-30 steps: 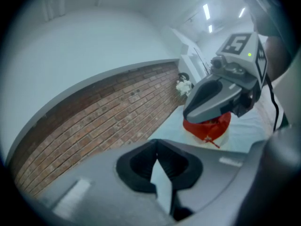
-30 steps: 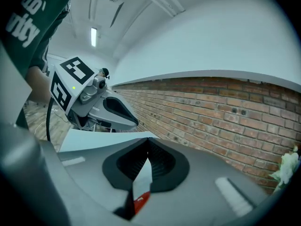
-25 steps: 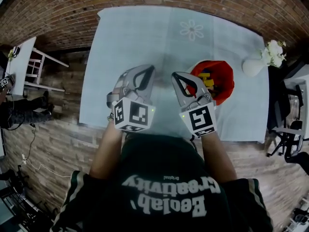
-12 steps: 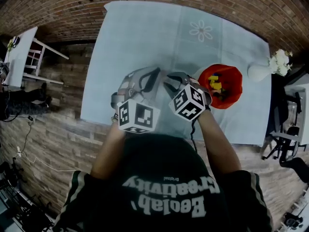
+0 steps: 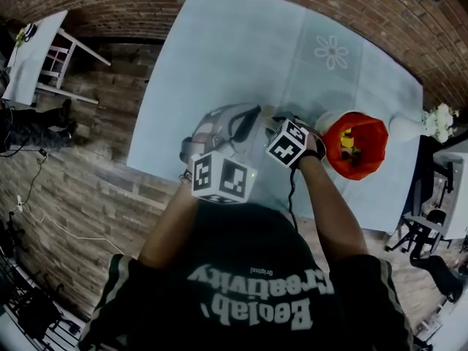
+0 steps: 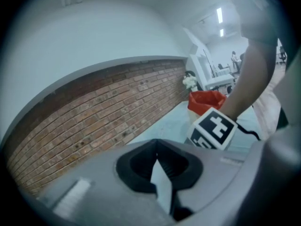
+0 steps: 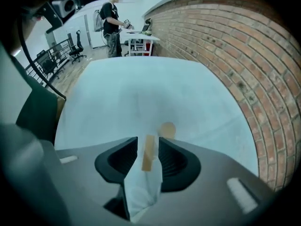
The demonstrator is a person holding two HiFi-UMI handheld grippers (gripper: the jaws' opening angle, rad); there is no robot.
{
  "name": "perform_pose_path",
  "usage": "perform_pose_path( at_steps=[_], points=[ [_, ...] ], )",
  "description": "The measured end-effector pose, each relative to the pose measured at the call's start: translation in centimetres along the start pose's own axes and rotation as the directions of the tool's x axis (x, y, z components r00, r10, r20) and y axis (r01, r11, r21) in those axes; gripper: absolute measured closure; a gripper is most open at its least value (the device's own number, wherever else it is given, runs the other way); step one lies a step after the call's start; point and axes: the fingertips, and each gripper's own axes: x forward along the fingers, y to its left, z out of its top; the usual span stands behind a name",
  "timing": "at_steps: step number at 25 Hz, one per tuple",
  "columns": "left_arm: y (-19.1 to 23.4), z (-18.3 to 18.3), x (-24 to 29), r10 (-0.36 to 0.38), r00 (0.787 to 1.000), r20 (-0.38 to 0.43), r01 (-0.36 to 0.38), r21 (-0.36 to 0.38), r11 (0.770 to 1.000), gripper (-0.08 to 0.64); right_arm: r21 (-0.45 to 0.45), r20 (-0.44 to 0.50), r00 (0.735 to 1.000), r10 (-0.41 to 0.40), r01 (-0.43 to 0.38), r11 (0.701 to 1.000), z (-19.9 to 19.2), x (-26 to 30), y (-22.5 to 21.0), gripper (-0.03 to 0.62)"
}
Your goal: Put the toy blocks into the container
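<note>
A red container point(image 5: 356, 145) stands on the pale blue tablecloth point(image 5: 241, 50) at the right, with yellow blocks point(image 5: 348, 142) inside. My right gripper point(image 5: 278, 123) is left of it, low over the cloth. In the right gripper view its jaws point(image 7: 148, 142) are opening, and a flat tan block point(image 7: 149, 152) lies on the cloth between them, untouched by the pads. A round tan block point(image 7: 167, 129) lies just beyond it. My left gripper point(image 5: 252, 112) hovers close beside the right one. Its tips point(image 6: 156, 145) meet and hold nothing. The left gripper view also shows the container point(image 6: 207, 101).
A white vase of flowers point(image 5: 437, 123) stands at the table's far right corner, beyond the container. A flower print point(image 5: 331, 51) marks the cloth. Brick floor surrounds the table, with a white side table point(image 5: 44, 57) at the left. A person point(image 7: 113, 22) stands far off.
My right gripper has swung left, away from the red container, and come down beside the left gripper. The left gripper has hardly moved.
</note>
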Motion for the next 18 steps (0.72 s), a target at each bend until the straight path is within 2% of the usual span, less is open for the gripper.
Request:
perform_pose_path(
  at_steps=[6, 8, 15, 18],
  points=[
    [1.3, -1.3, 0.3, -0.012, 1.0, 0.002, 0.012, -0.033, 0.999, 0.557, 0.023, -0.114, 0.992, 0.044, -0.042, 0.999, -1.3, 2.8, -0.4, 0.447],
    [1.5, -1.6, 0.5, -0.017, 1.0, 0.005, 0.017, -0.037, 0.999, 0.557, 0.025, -0.136, 0.988, 0.074, -0.071, 0.997, -1.6, 3.3, 0.0, 0.515],
    [2.3, -1.7, 1.0, -0.016, 1.0, 0.008, 0.016, -0.04, 0.999, 0.557, 0.007, -0.109, 0.991, 0.077, -0.077, 0.997, -1.0, 3.1, 0.1, 0.515],
    [2.6, -1.5, 1.3, -0.015, 1.0, 0.008, 0.015, -0.03, 0.999, 0.557, 0.0, -0.04, 0.998, 0.052, -0.052, 0.999, 0.2, 1.4, -0.1, 0.515]
  ],
)
